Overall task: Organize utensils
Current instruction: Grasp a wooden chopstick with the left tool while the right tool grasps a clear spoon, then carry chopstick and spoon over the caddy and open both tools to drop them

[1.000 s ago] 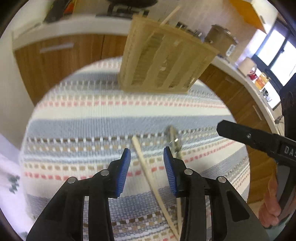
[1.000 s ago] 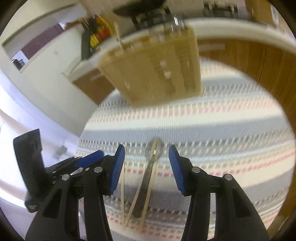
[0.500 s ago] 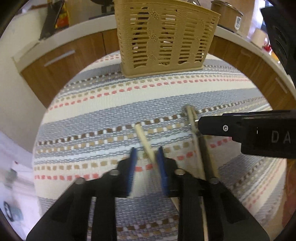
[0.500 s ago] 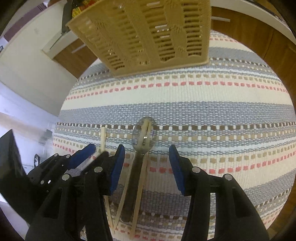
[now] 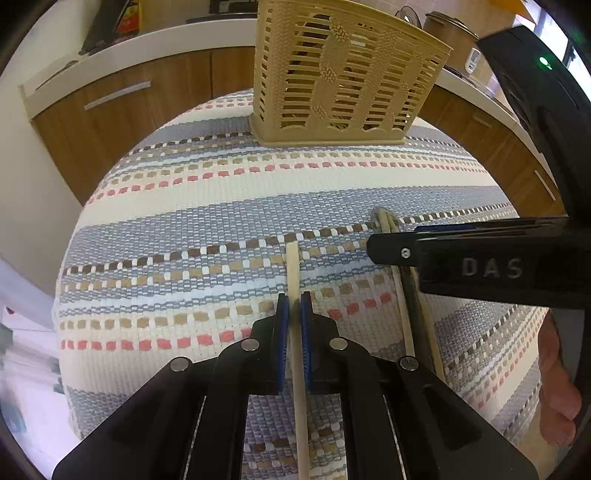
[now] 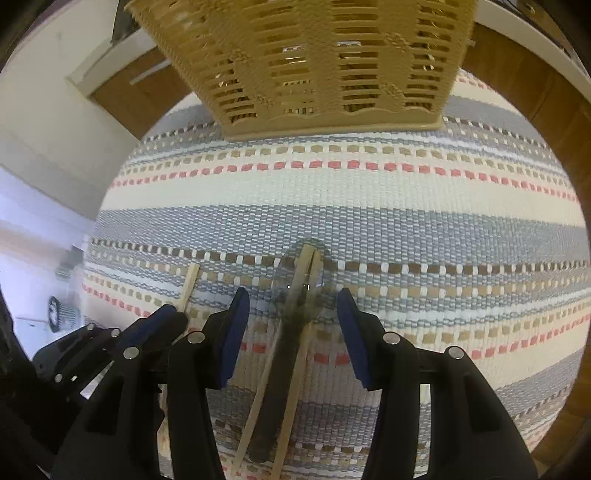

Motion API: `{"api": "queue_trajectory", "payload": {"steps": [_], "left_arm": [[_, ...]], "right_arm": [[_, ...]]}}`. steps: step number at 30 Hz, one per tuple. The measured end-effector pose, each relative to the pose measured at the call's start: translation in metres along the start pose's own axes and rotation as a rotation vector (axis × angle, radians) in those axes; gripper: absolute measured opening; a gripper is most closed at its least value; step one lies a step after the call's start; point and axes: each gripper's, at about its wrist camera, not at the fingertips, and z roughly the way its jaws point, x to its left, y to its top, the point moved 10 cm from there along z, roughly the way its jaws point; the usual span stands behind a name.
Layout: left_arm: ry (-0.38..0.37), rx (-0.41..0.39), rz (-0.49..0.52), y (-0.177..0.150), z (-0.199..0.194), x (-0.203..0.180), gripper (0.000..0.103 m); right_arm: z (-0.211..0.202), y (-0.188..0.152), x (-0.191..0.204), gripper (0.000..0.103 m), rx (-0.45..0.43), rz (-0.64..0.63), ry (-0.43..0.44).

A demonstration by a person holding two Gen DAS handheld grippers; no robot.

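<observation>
My left gripper (image 5: pixel 294 325) pinches one chopstick (image 5: pixel 293 273) lying on the striped mat (image 5: pixel 221 206). My right gripper (image 6: pixel 291 325) hangs with jaws apart astride a spoon (image 6: pixel 301 280) crossed by two more chopsticks (image 6: pixel 295 373). The basket (image 5: pixel 340 74) stands at the mat's far edge.

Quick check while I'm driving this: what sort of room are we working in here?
Most likely a home kitchen. Wood-fronted cabinets with bar handles run under a white countertop, and a lidded cooking pot stands on it. The work surface is a striped woven mat holding a slatted utensil basket.
</observation>
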Motion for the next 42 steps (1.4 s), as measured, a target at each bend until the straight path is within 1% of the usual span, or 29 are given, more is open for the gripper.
{"api": "queue_trajectory", "payload": {"steps": [2, 4, 6, 8, 10, 15, 17, 20, 21, 24, 25, 28, 30, 31, 33, 35, 38, 42], "left_arm": [[-0.008, 0.002, -0.005, 0.000, 0.001, 0.002, 0.005], [-0.014, 0.004, -0.008, -0.001, 0.002, 0.002, 0.005], [-0.014, 0.004, -0.006, -0.001, 0.001, 0.002, 0.005], [-0.011, 0.003, -0.003, 0.000, 0.002, 0.003, 0.005], [-0.009, 0.006, -0.001, 0.000, 0.002, 0.002, 0.005], [-0.005, 0.030, 0.013, 0.003, 0.005, 0.001, 0.005], [0.010, 0.054, 0.039, 0.003, 0.006, -0.002, 0.006], [0.047, 0.104, 0.078, 0.006, 0.008, -0.006, 0.006], [0.054, 0.128, 0.091, 0.007, 0.010, -0.008, 0.008], [0.045, 0.192, 0.117, 0.014, 0.014, -0.015, 0.018], [0.047, 0.211, 0.128, 0.016, 0.016, -0.017, 0.019], [0.084, 0.234, 0.158, 0.022, 0.022, -0.024, 0.019], [0.101, 0.234, 0.168, 0.025, 0.023, -0.026, 0.011], [0.118, 0.225, 0.173, 0.027, 0.023, -0.026, 0.004], [0.120, 0.198, 0.163, 0.031, 0.023, -0.027, 0.004], [0.078, 0.141, 0.122, 0.036, 0.018, -0.030, 0.004], [0.044, 0.047, 0.082, 0.043, 0.004, -0.033, 0.004], [0.016, -0.101, 0.039, 0.060, -0.030, -0.033, 0.004]], "right_arm": [[0.004, 0.003, 0.004, 0.045, 0.008, -0.015, -0.025], [0.008, 0.005, 0.007, 0.030, -0.001, -0.051, -0.098], [0.011, 0.005, 0.011, 0.030, -0.006, -0.059, -0.086], [0.011, 0.006, 0.011, 0.030, -0.011, -0.029, -0.037], [0.003, 0.006, 0.002, 0.030, -0.028, -0.007, -0.013], [-0.015, 0.005, -0.010, 0.030, -0.075, -0.005, -0.004], [-0.017, 0.003, -0.014, 0.030, -0.085, -0.007, -0.008], [-0.018, -0.002, -0.023, 0.030, -0.087, -0.011, 0.012], [-0.018, -0.003, -0.025, 0.030, -0.087, -0.012, 0.018], [-0.024, -0.011, -0.037, 0.030, -0.088, -0.018, 0.034], [-0.030, -0.014, -0.041, 0.030, -0.089, -0.018, 0.038], [-0.038, -0.018, -0.054, 0.030, -0.099, -0.014, 0.051], [-0.042, -0.020, -0.061, 0.030, -0.108, -0.006, 0.058], [-0.045, -0.021, -0.063, 0.030, -0.112, -0.001, 0.062], [-0.050, -0.022, -0.068, 0.030, -0.125, 0.005, 0.072], [-0.060, -0.024, -0.070, 0.030, -0.156, 0.001, 0.089], [-0.077, -0.026, -0.072, 0.030, -0.203, -0.017, 0.119], [-0.107, -0.031, -0.068, 0.030, -0.284, -0.047, 0.164]]}}
